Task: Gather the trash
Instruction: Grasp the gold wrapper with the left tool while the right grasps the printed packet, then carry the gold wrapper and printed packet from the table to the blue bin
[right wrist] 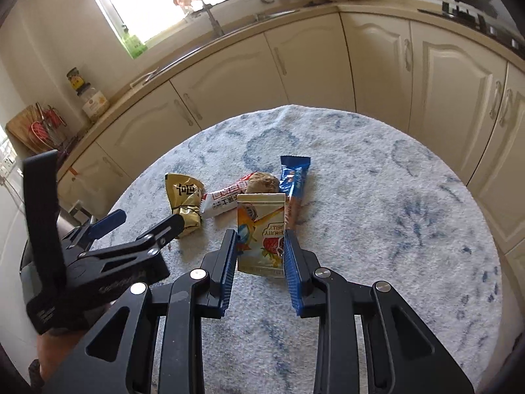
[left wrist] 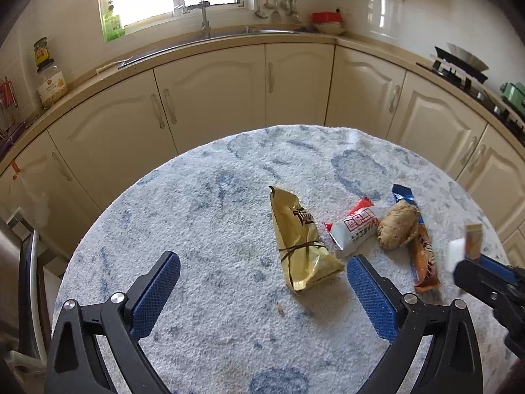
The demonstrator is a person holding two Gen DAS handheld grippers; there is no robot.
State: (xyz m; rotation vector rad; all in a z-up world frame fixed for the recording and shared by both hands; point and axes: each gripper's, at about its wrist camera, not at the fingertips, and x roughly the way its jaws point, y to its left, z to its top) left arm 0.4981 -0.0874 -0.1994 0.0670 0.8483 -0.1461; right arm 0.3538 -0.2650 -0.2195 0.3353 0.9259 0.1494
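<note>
On the round table w/ the blue-patterned white cloth [left wrist: 210,216], the trash sits in a loose row right of centre. Going left to right in the left wrist view: the left gripper [left wrist: 262,264] hangs over the cloth w/ jaws spread wide, nothing between the pads. Its right fingertip sits just beside the lower end of the gold snack bag [left wrist: 300,246], a crumpled pack lying lengthwise, not touched as far as can be told. Next to it, the red-and-white wrapper [left wrist: 352,228], then a crumpled brown paper ball [left wrist: 397,226] touching that wrapper and resting partly on the long blue-and-orange wrapper [left wrist: 423,256]. At far right, the right gripper [right wrist: 261,234] is closed narrow on a jelly pouch [right wrist: 261,229]: cream/yellow w/ a strawberry print. Both blue pads press on its side edges, pouch upright, and it looks clear of the cloth, though that's hard to judge. In the right wrist view the other wrappers lie just beyond the pouch.

Behind the table: cream cabinets [left wrist: 210,98], sink & tap under the window.
</note>
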